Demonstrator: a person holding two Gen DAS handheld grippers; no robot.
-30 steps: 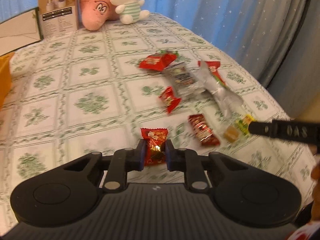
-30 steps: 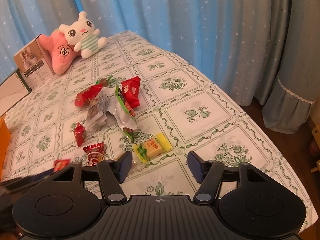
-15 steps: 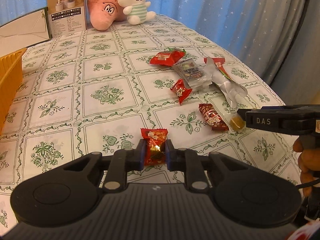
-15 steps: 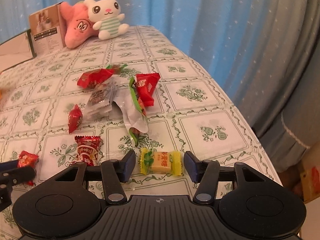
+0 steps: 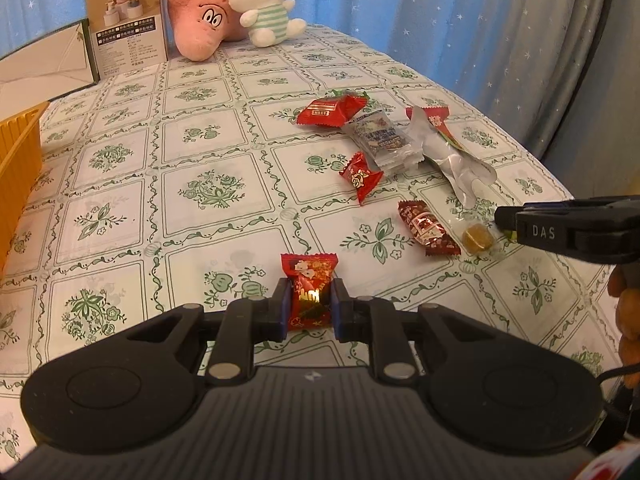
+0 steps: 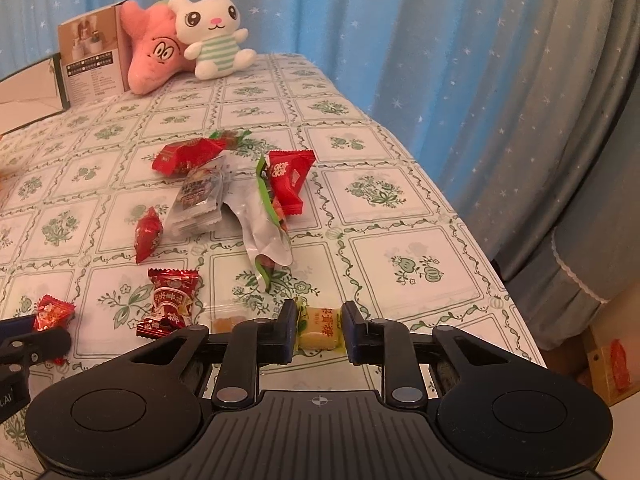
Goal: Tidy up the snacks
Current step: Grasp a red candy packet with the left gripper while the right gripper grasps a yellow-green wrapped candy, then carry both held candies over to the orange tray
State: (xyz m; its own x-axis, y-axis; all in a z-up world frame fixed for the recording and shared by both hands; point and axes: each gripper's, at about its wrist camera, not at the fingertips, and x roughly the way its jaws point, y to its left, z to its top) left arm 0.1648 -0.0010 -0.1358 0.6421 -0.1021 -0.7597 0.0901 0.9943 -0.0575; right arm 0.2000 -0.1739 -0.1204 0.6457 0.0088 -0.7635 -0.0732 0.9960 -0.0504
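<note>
Snacks lie scattered on the green-patterned tablecloth [image 5: 200, 200]; positions below are given relative to the silver foil pouch [image 5: 452, 156] near the cloth's right side. The left gripper [image 5: 308, 308] is clamped on a red candy [image 5: 310, 284], held nearer the camera than the pouch and to its left. The right gripper [image 6: 318, 330] has its fingers closed against both ends of a yellow candy [image 6: 320, 328], just in front of the pouch's near end. Left of that candy, a clear-wrapped amber sweet [image 5: 476, 238] and a dark red candy [image 5: 426, 228] lie on the cloth. A small red sachet [image 5: 360, 176] sits to the pouch's left. A clear printed packet [image 5: 380, 140] touches the pouch's left edge. A red packet [image 5: 332, 110] lies beyond that. Another red packet [image 6: 290, 180] rests against the pouch's far right side. Well beyond the pouch stand a white rabbit toy [image 5: 266, 4], a pink plush [image 5: 200, 20] and a carton [image 5: 128, 32]. An orange tray [image 5: 20, 160] is at the far left.
</note>
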